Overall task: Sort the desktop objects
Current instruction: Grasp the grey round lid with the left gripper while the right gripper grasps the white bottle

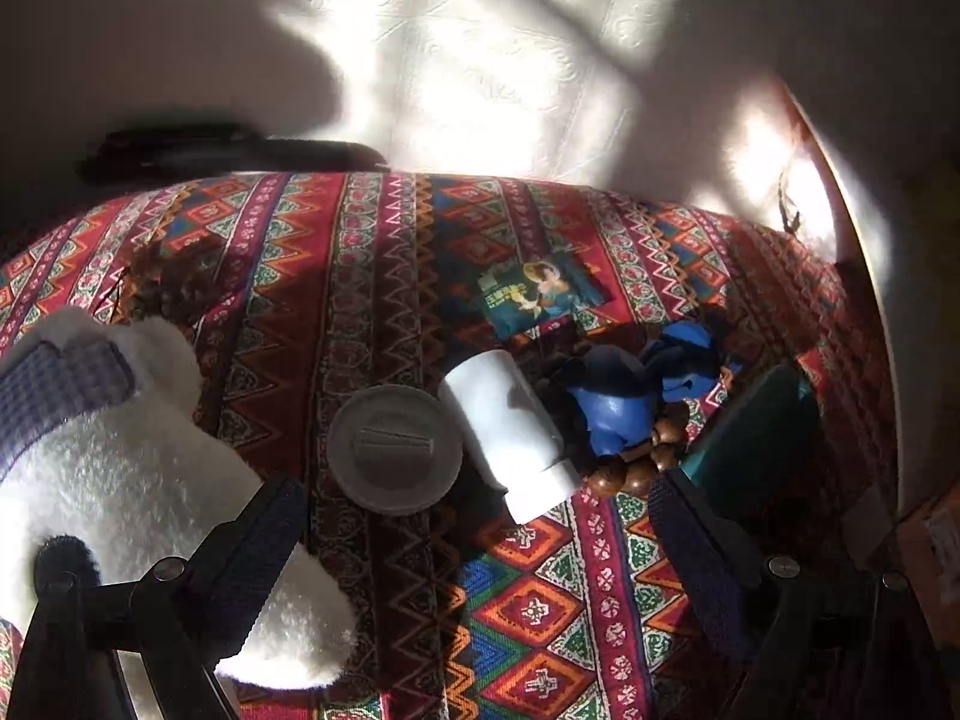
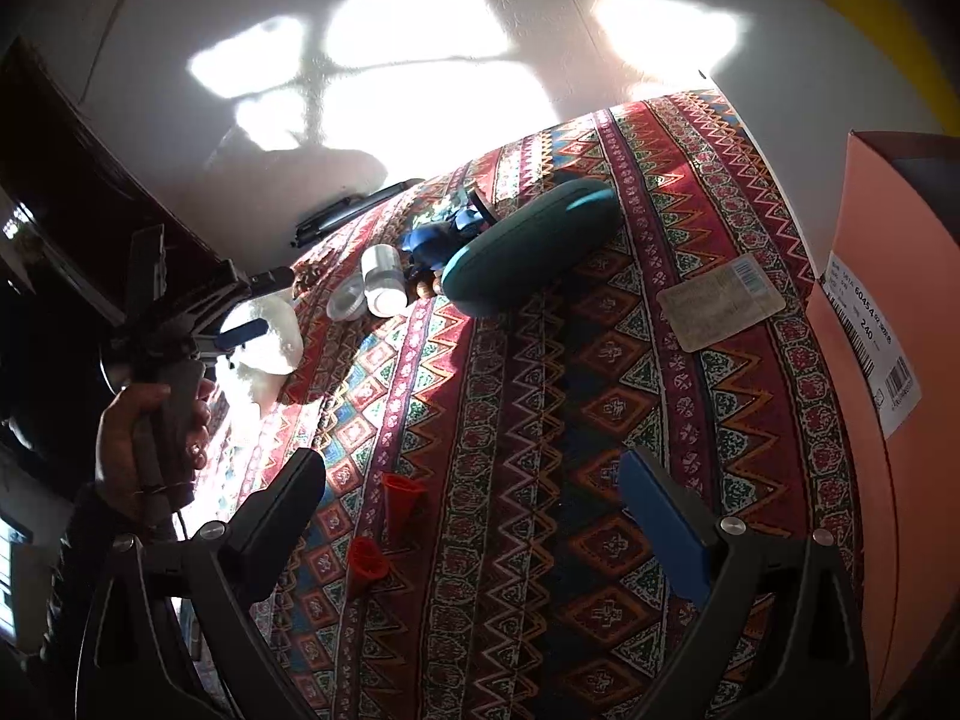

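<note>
Nothing sorted yet, by look of it. White cup [image 1: 510,432], grey lid [image 1: 393,449], blue toy [image 1: 624,402], wooden beads [image 1: 636,462] lay clustered mid-bench, touching; teal case [image 2: 528,246] just beside. Plush [image 1: 120,456] at left edge, red cones [image 2: 384,534] and card [image 2: 720,303] well apart on patterned cloth [image 2: 540,420]. Left gripper [image 1: 474,540] spread wide, empty, near lid. Right gripper [image 2: 474,522] wide, empty, above cloth.

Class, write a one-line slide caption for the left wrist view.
Open left gripper above a patterned cloth, facing a round grey lid and a toppled white cup.
</note>
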A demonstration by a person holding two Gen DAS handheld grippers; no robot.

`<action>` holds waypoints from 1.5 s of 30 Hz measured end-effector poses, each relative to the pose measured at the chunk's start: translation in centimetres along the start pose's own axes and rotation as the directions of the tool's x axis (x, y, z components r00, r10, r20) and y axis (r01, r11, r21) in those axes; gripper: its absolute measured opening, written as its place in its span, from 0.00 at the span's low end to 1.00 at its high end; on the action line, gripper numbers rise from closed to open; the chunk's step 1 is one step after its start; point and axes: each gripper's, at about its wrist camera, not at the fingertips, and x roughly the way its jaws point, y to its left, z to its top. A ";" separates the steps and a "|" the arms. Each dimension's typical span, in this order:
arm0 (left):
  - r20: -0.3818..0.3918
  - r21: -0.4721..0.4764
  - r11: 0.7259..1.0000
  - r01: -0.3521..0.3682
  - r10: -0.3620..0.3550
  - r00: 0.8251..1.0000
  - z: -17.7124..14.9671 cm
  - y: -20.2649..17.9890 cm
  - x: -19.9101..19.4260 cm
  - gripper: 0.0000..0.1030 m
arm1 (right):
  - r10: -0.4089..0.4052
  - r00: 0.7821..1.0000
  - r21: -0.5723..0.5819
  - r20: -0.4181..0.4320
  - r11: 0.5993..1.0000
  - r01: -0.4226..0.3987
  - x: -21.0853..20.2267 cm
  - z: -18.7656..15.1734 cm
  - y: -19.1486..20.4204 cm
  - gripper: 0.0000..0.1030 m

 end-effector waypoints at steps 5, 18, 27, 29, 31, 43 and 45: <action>-0.124 0.360 0.933 -0.018 0.067 0.990 0.6 -1.2 4.3 0.99 | -0.004 1.000 0.034 0.006 0.999 0.004 -0.1 0.4 -1.3 0.97; -0.209 0.270 0.960 0.074 -0.017 0.978 -1.3 1.4 8.9 0.73 | -0.055 0.998 0.000 -0.040 0.998 0.055 2.4 0.2 -1.2 0.97; -0.109 0.214 0.966 0.147 -0.126 0.986 -4.1 0.8 2.5 0.62 | -0.082 0.996 -0.110 -0.047 0.991 0.077 4.0 -0.5 1.4 0.95; -0.067 0.200 0.967 0.159 -0.148 0.987 -6.1 0.4 -1.2 0.62 | -0.080 0.996 -0.132 -0.030 0.988 0.075 3.6 -0.6 2.1 0.95; -0.040 0.136 0.976 0.169 -0.165 0.986 -9.1 0.6 -4.4 0.62 | -0.076 0.997 -0.144 -0.019 0.987 0.073 3.4 -0.6 2.6 0.93; -0.004 -0.160 0.960 0.228 -0.231 0.973 -19.8 5.0 -10.0 0.63 | -0.015 0.998 -0.233 0.059 0.972 0.028 13.6 9.4 12.4 0.86; 0.013 -0.155 0.962 0.224 -0.225 0.974 -18.9 5.4 -10.2 0.63 | -0.049 0.998 -0.209 0.045 0.976 0.058 17.9 12.2 13.3 0.80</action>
